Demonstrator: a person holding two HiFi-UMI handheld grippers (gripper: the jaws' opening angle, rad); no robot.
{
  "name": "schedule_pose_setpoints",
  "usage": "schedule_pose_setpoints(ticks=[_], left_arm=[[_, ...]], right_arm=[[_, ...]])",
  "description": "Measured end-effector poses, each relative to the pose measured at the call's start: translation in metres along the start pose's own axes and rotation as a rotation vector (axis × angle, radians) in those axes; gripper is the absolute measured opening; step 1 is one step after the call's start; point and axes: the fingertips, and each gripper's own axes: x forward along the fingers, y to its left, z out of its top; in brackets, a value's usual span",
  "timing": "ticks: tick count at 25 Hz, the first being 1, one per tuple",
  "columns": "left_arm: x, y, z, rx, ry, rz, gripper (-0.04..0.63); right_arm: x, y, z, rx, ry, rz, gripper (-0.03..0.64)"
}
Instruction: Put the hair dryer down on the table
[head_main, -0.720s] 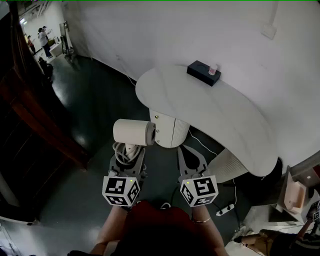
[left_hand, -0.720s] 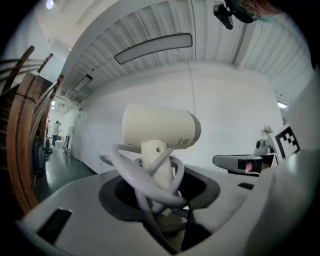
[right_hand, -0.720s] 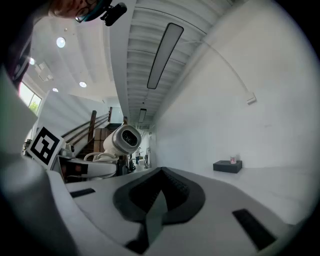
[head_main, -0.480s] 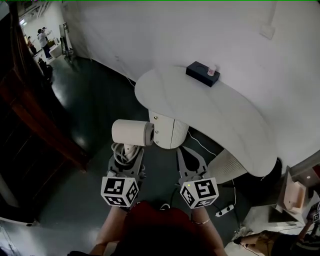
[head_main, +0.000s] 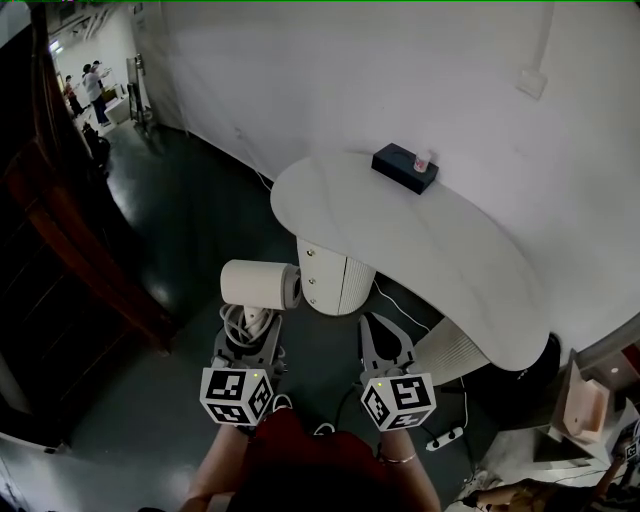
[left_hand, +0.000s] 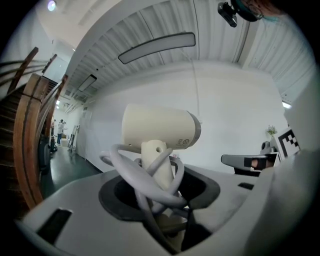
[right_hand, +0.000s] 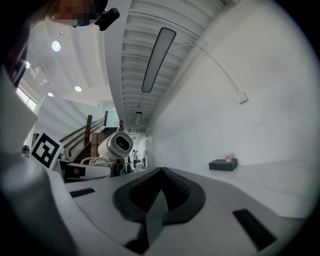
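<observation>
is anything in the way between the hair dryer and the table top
Nothing visible does. The hair dryer, held in the left hand-held gripper, hangs just off the near edge of the table, and the top there is bare; a black box sits far back by the wall.

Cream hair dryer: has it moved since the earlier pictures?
No: the cream hair dryer stays just left of the white table's ribbed pedestal.

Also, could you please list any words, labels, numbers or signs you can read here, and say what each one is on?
No text here can be read.
hair dryer: a small printed mark near its grey-ringed end, too small to read.
marker cubes: black-and-white square patterns, no words.
black box on the table: no legible print.
</observation>
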Motion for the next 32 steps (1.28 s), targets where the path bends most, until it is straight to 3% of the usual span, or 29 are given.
schedule_pose_setpoints(ticks=[13, 32], left_arm=[[0.047, 0.014, 0.005, -0.006, 0.001, -0.028, 0.213], [0.237, 0.079, 0.005, -0.009, 0.077, -0.145, 0.213]], right_arm=[[0.030, -0.028, 0.001, 0.036, -0.009, -0.049, 0.014], [0.196, -0.100, -0.006, 0.040, 0.059, -0.147, 0.014]])
